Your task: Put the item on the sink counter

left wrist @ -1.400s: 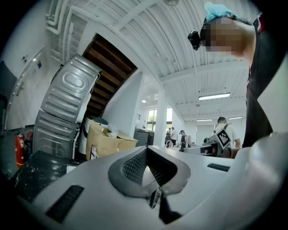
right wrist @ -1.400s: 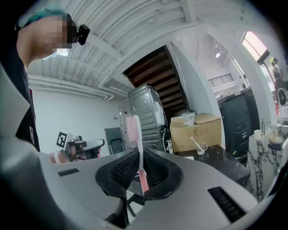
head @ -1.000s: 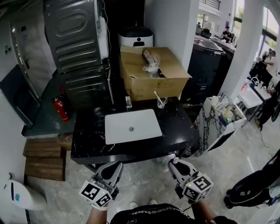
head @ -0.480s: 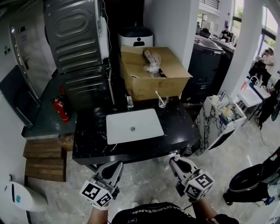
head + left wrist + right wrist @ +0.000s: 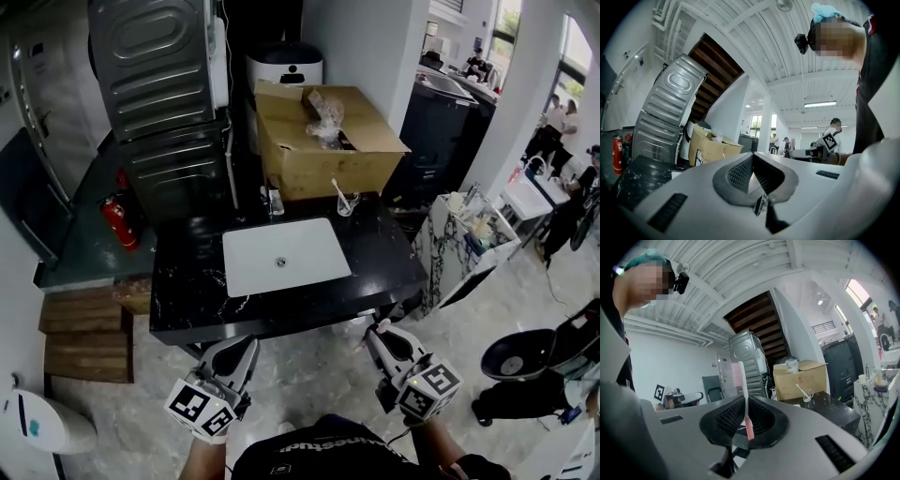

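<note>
A pink and white toothbrush [image 5: 743,394] stands upright between the pads of my right gripper [image 5: 746,414], which is shut on its handle, bristles at the top. In the head view the right gripper [image 5: 380,330] hangs low, in front of the black sink counter [image 5: 187,281] and below its front edge. The white sink basin [image 5: 309,258] lies in the counter's middle. My left gripper [image 5: 240,347] is at the same height to the left, also short of the counter. Its jaws [image 5: 752,171] are shut with nothing between them.
A glass [image 5: 345,204] holding a white toothbrush and a small bottle [image 5: 273,200] stand at the counter's back edge, in front of a cardboard box [image 5: 328,150]. A red fire extinguisher [image 5: 114,223] is at the left, a marble-patterned stand [image 5: 459,248] at the right. People stand far right.
The head view has shifted slightly. Both grippers stay low in front of the counter, and the toothbrush remains in the right one.
</note>
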{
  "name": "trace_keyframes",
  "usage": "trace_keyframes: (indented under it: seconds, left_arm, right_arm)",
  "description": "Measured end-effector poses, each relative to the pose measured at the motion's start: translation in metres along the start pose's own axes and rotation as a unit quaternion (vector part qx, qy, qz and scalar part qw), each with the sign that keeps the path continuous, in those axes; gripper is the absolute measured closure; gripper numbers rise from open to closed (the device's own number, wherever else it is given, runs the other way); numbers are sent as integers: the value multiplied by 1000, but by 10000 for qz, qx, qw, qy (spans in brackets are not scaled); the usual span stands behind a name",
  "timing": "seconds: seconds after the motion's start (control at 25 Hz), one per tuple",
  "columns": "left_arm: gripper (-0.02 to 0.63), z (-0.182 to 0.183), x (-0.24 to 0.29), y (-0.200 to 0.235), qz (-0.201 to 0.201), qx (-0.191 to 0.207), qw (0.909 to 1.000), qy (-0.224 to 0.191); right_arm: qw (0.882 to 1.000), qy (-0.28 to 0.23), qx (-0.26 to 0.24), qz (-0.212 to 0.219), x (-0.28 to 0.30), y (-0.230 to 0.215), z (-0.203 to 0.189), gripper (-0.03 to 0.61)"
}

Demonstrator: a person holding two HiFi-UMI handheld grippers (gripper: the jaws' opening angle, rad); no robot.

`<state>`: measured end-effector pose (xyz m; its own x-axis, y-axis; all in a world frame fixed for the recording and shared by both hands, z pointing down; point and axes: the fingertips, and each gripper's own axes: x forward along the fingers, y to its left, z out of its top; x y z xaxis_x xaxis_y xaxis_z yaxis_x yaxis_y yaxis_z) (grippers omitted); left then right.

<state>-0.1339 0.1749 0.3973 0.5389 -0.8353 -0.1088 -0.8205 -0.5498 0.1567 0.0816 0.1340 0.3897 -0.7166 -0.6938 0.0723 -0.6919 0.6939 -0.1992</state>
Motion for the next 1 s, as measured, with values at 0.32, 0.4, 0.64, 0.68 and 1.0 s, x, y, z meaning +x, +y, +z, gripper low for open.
trace_keyframes:
  seconds: [0.32,0.4,0.64,0.68,1.0]
  left_arm:
    - [598,-8,-10,21,-66,-77,9999,70]
    - [598,-7,-6,30,-72,-77,9999,79]
    - [598,-13,17,73,115,-107,9998,121]
    - [598,-12,23,80,157,-94,9998,123]
    - [598,-7,110,138,385,46,9992,130]
  right_arm:
    - [9999,-41,-85,-104,19,8,0,525]
    - [9999,-24,-88,-107,28,6,1,525]
    - [10000,-20,23,-8,72,-19,1,525]
    - [10000,-43,62,12,81,-26,4,525]
    - [9998,-13,43,213,162,-104,22,525]
